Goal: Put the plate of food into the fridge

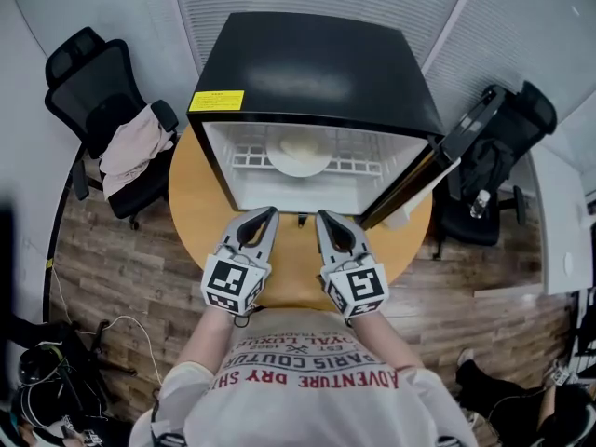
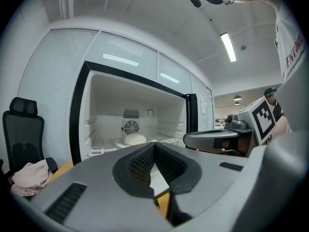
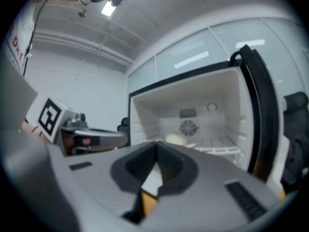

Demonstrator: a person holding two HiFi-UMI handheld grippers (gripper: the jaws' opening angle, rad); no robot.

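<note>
Wooden tabletop separates the open fridge from left gripper and right gripper, both closed.

black fridge, white inside (yellow label at one corner); white plate with pale food; tan table; grey left gripper and right gripper, cubes marked black-and-white.

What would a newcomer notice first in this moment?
A black mini fridge stands on the round wooden table, its door swung open to the right, with the plate of food on the wire shelf inside. Just in front of it, the left gripper and right gripper hover side by side, both shut and empty.
</note>
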